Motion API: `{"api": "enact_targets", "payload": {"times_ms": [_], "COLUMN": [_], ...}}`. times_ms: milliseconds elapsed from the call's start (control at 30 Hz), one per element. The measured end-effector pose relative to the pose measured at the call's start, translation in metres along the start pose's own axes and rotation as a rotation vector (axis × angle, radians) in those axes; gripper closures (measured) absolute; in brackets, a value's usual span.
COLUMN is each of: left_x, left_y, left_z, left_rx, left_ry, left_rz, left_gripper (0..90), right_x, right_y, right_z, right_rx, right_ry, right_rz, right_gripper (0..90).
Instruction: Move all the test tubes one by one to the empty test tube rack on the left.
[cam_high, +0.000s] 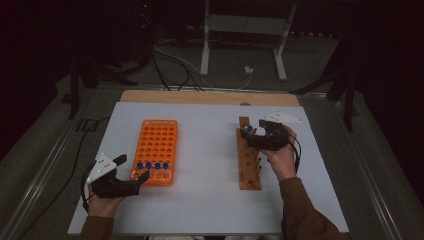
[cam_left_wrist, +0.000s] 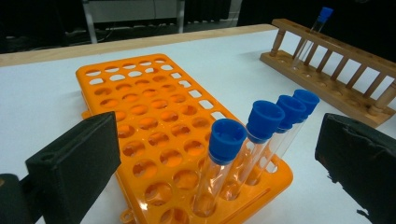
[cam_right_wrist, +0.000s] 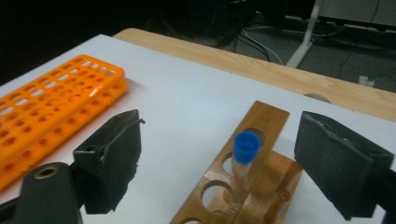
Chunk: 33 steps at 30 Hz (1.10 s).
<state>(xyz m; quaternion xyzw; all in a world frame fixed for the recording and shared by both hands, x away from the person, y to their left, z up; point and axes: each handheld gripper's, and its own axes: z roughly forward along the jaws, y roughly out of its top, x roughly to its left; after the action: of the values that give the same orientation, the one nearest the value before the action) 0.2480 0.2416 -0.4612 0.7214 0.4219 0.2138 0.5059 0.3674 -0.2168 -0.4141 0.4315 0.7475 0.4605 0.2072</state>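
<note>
The work in hand looks like moving blue-capped test tubes from the orange tube rack (cam_high: 155, 151) on the left to the wooden rack (cam_high: 248, 155) on the right. One tube (cam_right_wrist: 243, 157) already stands in a far hole of the wooden rack, and the right gripper (cam_right_wrist: 233, 165) sits around it with both jaws spread and clear of the glass, so it is let go. The risk here is the withdrawal: if the hand pulls back crookedly, a pad could clip the blue cap and tip the tube, or drag the light wooden rack across the white table (cam_high: 210, 200). On the near left, the left gripper (cam_left_wrist: 215, 163) is spread wide with nothing in it, facing the four remaining tubes (cam_left_wrist: 261, 140) that stand in a row at the near end of the orange rack. They stand close together, caps almost touching, so a wide jaw closing on one may catch its neighbour, pinch two at once, or lever the rack up as the tube lifts.
</note>
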Motion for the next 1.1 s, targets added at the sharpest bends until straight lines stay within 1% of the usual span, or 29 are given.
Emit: {"api": "enact_targets", "payload": {"times_ms": [133,300,467,567,667,800,867,1033,1100], "left_x": [-0.001,-0.001,-0.001,-0.001,-0.001,-0.001,-0.001,-0.001,0.0], "left_y": [0.0,0.0,-0.001,-0.001,-0.001,-0.001,-0.001,-0.001,-0.001], "left_z": [0.0,0.0,-0.001,-0.001,-0.001,-0.001,-0.001,-0.001,-0.001], "left_rx": [-0.001,0.001,0.0,-0.001,-0.002,-0.002,-0.003,-0.003,-0.002], "left_ry": [-0.003,-0.001,-0.001,-0.001,-0.002,-0.002,-0.002,-0.002,-0.002], "left_rz": [0.0,-0.002,-0.006,-0.007,-0.009,-0.009,-0.01,-0.009,-0.01], "left_gripper": [0.8,0.8,0.8,0.8,0.8,0.8,0.8,0.8,0.8], "right_x": [-0.002,-0.005,-0.007,-0.008,-0.008,-0.01,-0.01,-0.01,-0.01], "right_y": [-0.002,-0.007,-0.013,-0.017,-0.02,-0.024,-0.024,-0.024,-0.025], "right_z": [0.004,0.011,0.019,0.023,0.026,0.028,0.029,0.033,0.034], "right_rx": [0.015,0.039,0.067,0.078,0.079,0.072,0.073,0.072,0.074], "right_ry": [-0.011,-0.008,-0.019,-0.021,-0.037,-0.04,-0.044,-0.055,-0.063], "right_rz": [0.005,0.003,0.013,0.013,0.016,0.02,0.016,0.013,0.01], "right_gripper": [15.8,14.7,16.7,23.6,34.5,49.4,55.4,65.3,67.5]}}
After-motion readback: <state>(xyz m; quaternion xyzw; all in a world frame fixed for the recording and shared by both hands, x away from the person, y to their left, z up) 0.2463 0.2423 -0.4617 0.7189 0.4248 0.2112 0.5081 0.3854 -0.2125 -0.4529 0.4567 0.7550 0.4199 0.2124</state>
